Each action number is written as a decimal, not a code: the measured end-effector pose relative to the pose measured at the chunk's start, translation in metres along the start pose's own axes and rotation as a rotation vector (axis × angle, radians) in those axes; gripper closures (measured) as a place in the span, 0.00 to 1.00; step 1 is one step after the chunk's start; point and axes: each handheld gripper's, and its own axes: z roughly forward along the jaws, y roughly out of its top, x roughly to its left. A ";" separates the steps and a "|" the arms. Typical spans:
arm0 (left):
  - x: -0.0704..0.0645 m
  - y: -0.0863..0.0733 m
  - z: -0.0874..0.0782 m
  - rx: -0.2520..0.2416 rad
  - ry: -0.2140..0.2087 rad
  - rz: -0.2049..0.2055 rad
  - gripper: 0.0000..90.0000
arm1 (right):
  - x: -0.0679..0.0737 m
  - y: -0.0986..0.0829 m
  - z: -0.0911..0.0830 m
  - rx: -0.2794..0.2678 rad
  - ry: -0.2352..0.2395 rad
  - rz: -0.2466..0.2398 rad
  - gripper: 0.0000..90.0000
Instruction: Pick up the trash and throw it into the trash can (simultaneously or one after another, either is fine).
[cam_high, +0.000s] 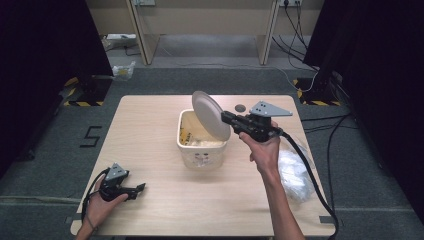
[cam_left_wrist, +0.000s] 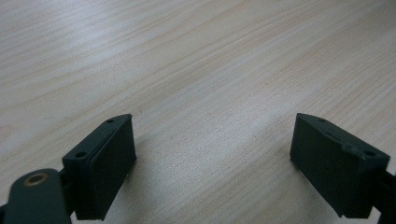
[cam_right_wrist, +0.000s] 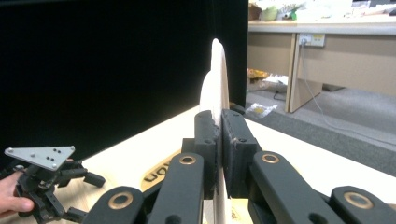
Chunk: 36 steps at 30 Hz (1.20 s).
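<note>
Right gripper view: the right gripper (cam_right_wrist: 218, 140) had its two jaws pinched together on the rim of the lid (cam_right_wrist: 215, 79), which stood on edge between them.
High view, right gripper (cam_high: 226, 118): held above the middle of the tabletop, toward its far edge, with the lid (cam_high: 210, 115) tilted over the open tub (cam_high: 201, 145).
Tub: cream-coloured, standing at the centre of the tabletop, pale contents visible inside; whether the lid's lower edge touched the tub's rim could not be told.
Left gripper (cam_high: 135, 189): resting near the front left corner of the tabletop (cam_high: 150, 120), jaws wide apart with nothing between them, bare wood beneath in the left gripper view.
Plastic bag (cam_high: 295, 172): crumpled, clear, near the right edge.
Risk, slip: the grip looked thin, on the rim alone, so the lid could pivot or drop into the tub.
Risk, tipping: nothing steadied the tub, so a sideways pull might drag or topple it.
</note>
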 end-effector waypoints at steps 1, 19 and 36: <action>0.000 0.000 0.000 0.001 0.000 0.000 0.15 | -0.001 -0.003 0.005 0.012 0.006 0.003 0.95; 0.000 0.000 0.000 0.002 -0.002 -0.001 0.15 | -0.003 -0.026 0.037 0.109 0.045 0.004 0.94; 0.000 0.000 0.000 -0.001 -0.002 -0.004 0.15 | -0.002 -0.025 0.026 0.093 0.067 0.015 0.78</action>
